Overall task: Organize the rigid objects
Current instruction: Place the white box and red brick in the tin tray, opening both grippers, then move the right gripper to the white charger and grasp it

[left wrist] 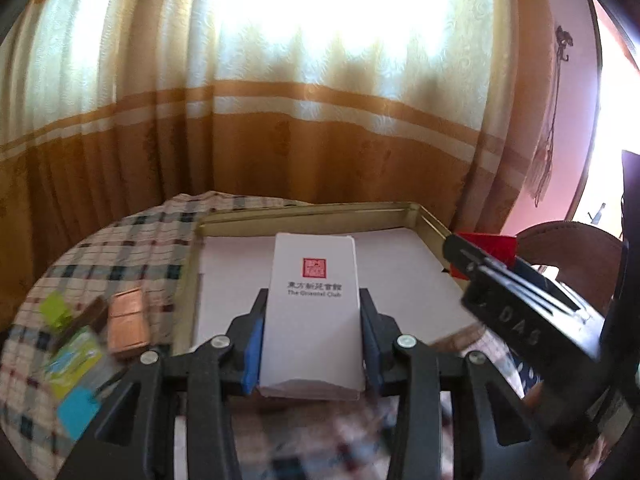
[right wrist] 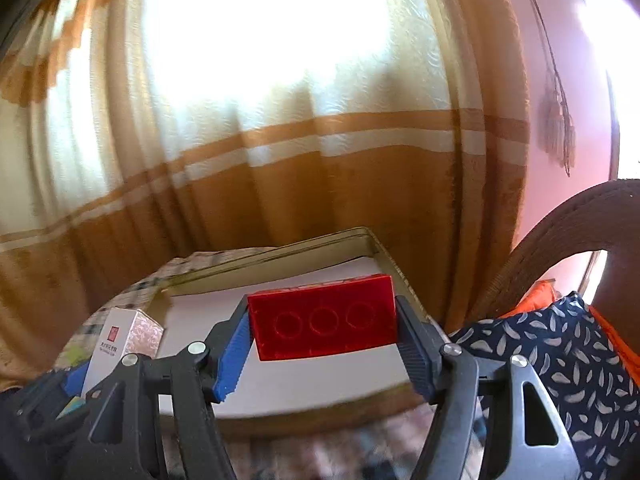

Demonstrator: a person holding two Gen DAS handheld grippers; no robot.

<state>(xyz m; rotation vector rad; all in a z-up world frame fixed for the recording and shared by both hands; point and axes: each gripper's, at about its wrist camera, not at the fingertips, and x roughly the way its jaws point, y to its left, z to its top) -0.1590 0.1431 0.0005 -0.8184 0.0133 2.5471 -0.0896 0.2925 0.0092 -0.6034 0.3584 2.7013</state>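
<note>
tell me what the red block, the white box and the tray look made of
Red block: likely hard plastic, glossy, with three moulded rings on its face. White box: apparently thin card, matte, with printed text and folded edges. Tray: probably metal, given its thin, dull gold rim; a pale sheet covers its floor.

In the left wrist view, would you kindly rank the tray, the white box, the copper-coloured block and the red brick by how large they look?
1. Tray
2. White box, though it is close to the camera in the left gripper, which inflates it
3. Copper-coloured block
4. Red brick, but the right gripper holding it hides much of it, so its rank against the block is unsure
</note>
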